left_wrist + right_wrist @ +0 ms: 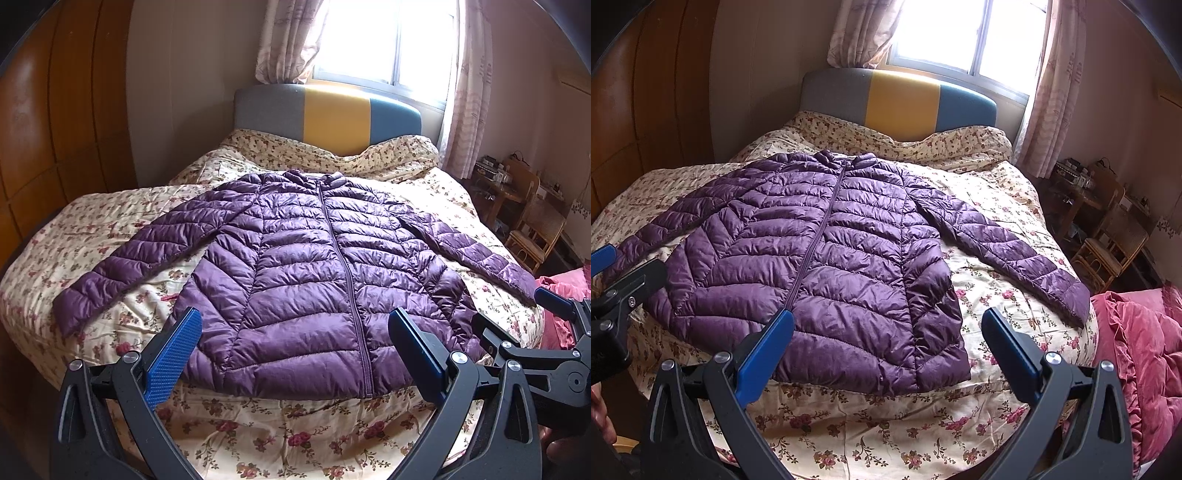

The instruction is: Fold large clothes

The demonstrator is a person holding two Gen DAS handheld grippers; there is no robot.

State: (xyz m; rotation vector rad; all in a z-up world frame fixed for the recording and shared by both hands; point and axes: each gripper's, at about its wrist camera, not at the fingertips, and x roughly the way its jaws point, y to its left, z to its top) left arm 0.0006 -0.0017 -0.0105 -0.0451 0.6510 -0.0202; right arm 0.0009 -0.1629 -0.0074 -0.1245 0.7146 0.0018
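While spread flat and face-up across the middle of the bed [258, 435], purple puffer jacket [303, 266], zipped, long axis from collar near the headboard edge to hem [295, 387] toward the foot edge, sleeves splayed toward the side edges. Left sleeve [122, 258] nearer the left gripper [295, 336]; right sleeve [1015, 251] nearer the right gripper [886, 332]. Both held above the foot edge, just short of the hem, jaws spread wide, nothing gripped. Likely next: each sleeve inward across the zip.

Purple quilted jacket [303, 266]; cream floral bedspread [280, 435]; blue fingers [173, 365]; pink blanket [1145, 354].
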